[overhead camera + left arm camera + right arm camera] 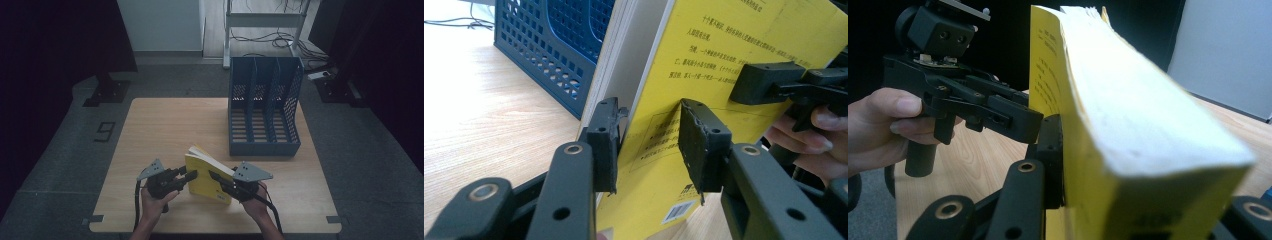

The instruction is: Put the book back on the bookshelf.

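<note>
A thick yellow book [201,172] stands upright on its edge near the front of the wooden table [165,130], its front cover fanned slightly away from the pages. My right gripper [215,176] is shut on the book from the right; in the right gripper view one pad [1050,145] presses flat on the yellow cover [1045,75], and the other jaw is hidden behind the page block. My left gripper [650,115] straddles the loose cover [704,45] from the left. Its pads [606,142] stand apart with room between them, so it is open.
A blue slotted file rack [264,145] with three upright compartments stands at the back right of the table, close behind the book. The left half of the tabletop is bare wood. Beyond the table are a grey floor, a desk frame and cables.
</note>
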